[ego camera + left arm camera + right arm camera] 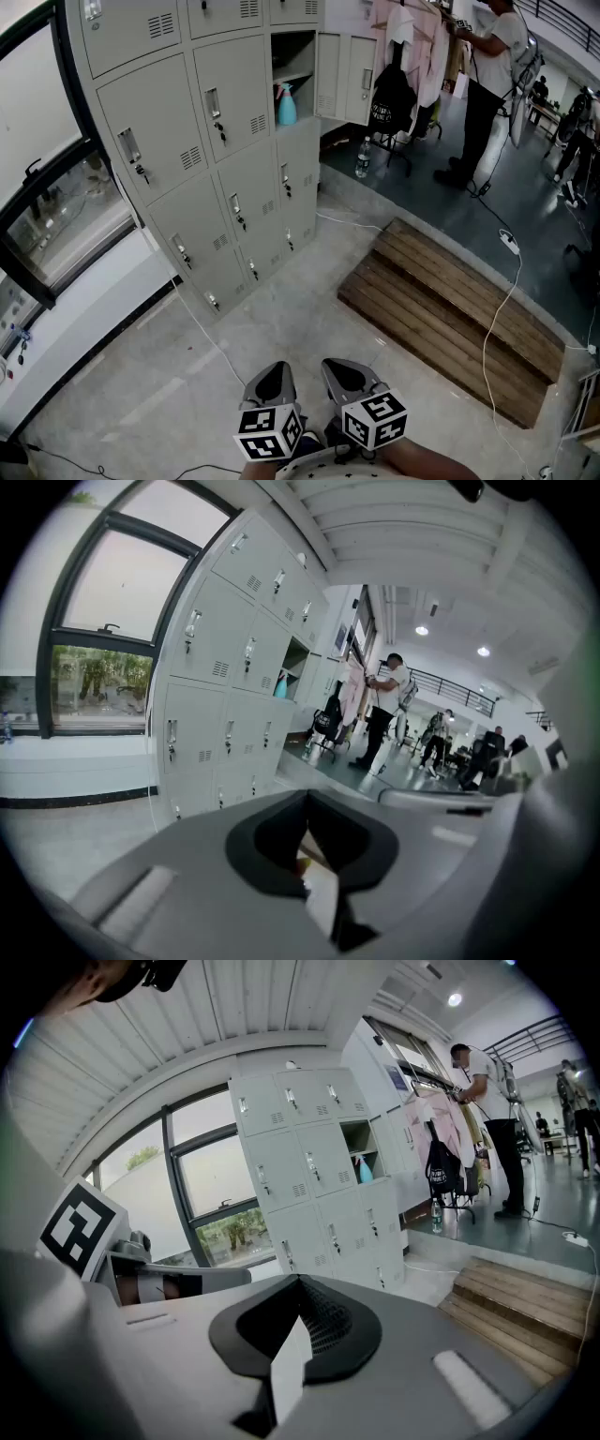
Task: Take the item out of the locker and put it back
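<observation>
Left tongs (271,380) and right tongs (351,373) are closed and empty, well apart from the locker (234,141). Its top is cut off, and the bottle (286,105) inside looks small.

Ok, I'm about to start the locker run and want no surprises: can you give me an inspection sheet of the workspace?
Surface: bare concrete floor.
Job's things: locker bank, one compartment open, blue spray bottle inside.
Clutter: wooden platform, water bottle on the floor.
Grippers: left gripper and right gripper both shut, empty, held low, away from the lockers.
Cables: white cable across the floor by the lockers; second cable beside the platform.
Surroundings: window on the left; person at a clothes rack beyond.
</observation>
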